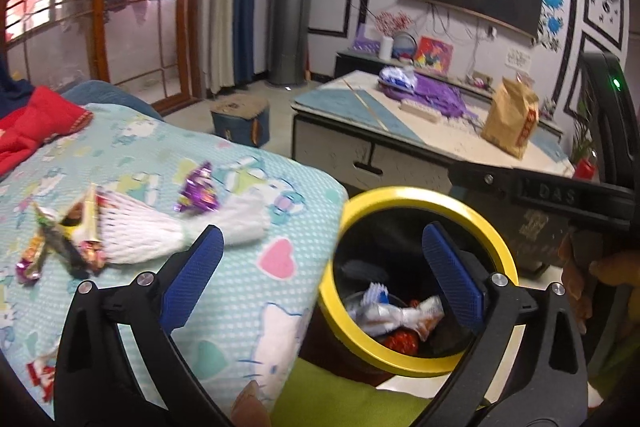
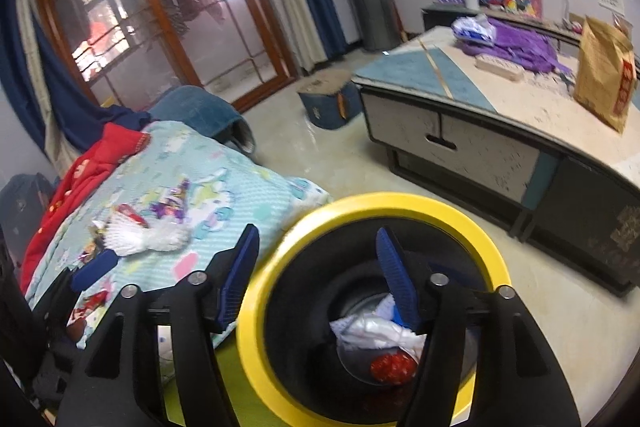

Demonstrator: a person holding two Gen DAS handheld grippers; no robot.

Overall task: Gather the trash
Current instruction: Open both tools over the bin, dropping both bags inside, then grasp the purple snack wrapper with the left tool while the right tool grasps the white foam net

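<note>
A black trash bin with a yellow rim (image 1: 400, 193) (image 2: 400, 201) stands beside a light-blue cartoon blanket (image 1: 240, 267) (image 2: 224, 179). Inside it lie white crumpled wrappers (image 1: 396, 315) (image 2: 372, 331) and a red piece (image 1: 402, 341) (image 2: 390, 367). On the blanket rest a white foam net (image 1: 152, 227) (image 2: 136, 233), a purple wrapper (image 1: 198, 193) (image 2: 172, 207) and several candy wrappers (image 1: 64, 239). My left gripper (image 1: 322, 231) is open and holds nothing, straddling the blanket edge and the bin's rim. My right gripper (image 2: 316, 233) hovers open over the bin's mouth, also holding nothing.
A low table (image 1: 360, 147) (image 2: 420, 83) stands across the floor with a brown paper bag (image 1: 512, 115) (image 2: 604, 75) and purple cloth (image 1: 440, 95). A red garment (image 1: 36, 131) lies at the blanket's far end. A blue stool (image 1: 240, 121) sits on the floor.
</note>
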